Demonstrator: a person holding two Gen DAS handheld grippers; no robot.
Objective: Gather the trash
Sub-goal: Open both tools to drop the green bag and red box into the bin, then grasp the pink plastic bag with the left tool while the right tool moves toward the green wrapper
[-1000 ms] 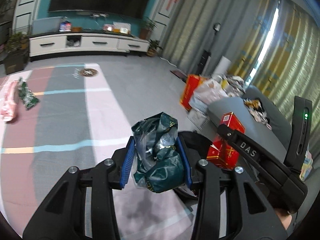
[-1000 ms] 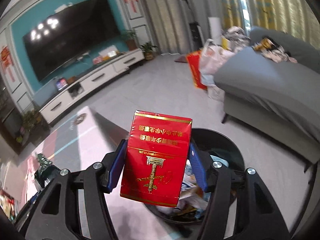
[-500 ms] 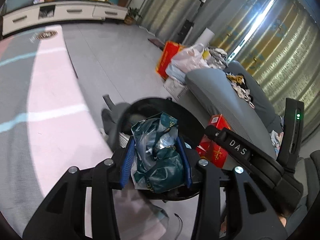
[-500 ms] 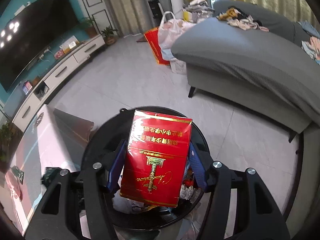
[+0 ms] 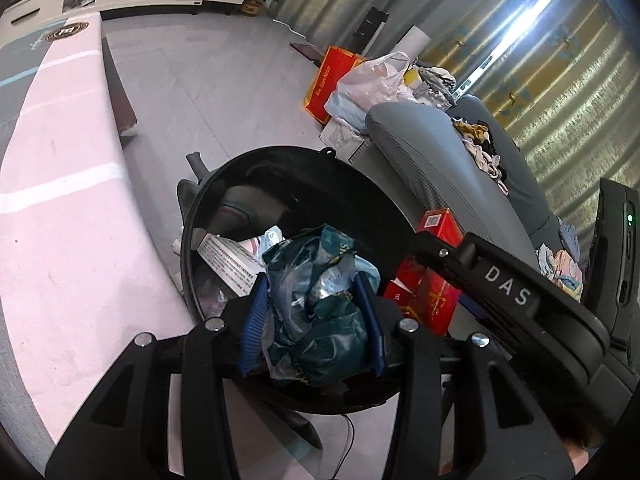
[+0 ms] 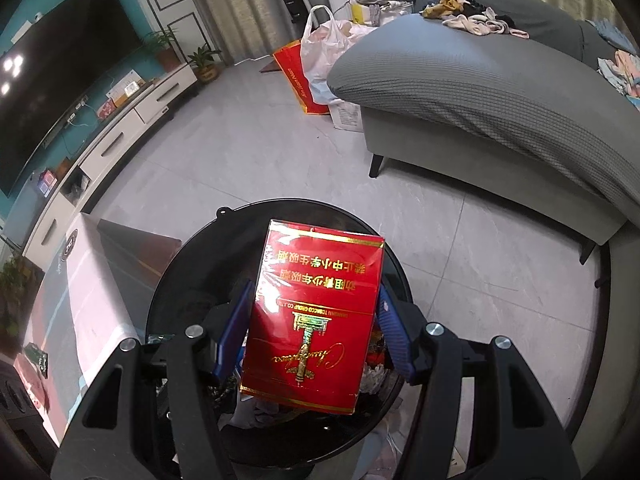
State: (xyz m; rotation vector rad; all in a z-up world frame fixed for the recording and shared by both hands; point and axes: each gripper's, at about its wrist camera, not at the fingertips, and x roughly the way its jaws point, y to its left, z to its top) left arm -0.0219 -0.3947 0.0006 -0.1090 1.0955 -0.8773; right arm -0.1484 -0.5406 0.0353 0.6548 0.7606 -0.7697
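My left gripper (image 5: 316, 316) is shut on a crumpled dark green wrapper (image 5: 316, 300) and holds it over the round black trash bin (image 5: 280, 156), which has paper trash inside. My right gripper (image 6: 312, 328) is shut on a red carton (image 6: 316, 312) with gold lettering, also above the black bin (image 6: 192, 264). In the left wrist view the right gripper reaches in from the right, the red carton (image 5: 428, 292) in it beside the bin's rim.
A pink and grey mat-covered table (image 5: 60, 220) lies left of the bin. A grey sofa (image 6: 500, 100) strewn with clothes stands to the right, with a red bag (image 6: 294, 76) and a white plastic bag (image 6: 324, 52) at its end. A TV cabinet (image 6: 132, 120) runs along the far wall.
Both grippers have tipped downward and moved from over the mat to above the bin, each still holding its item. The bin now fills the lower middle of both views.
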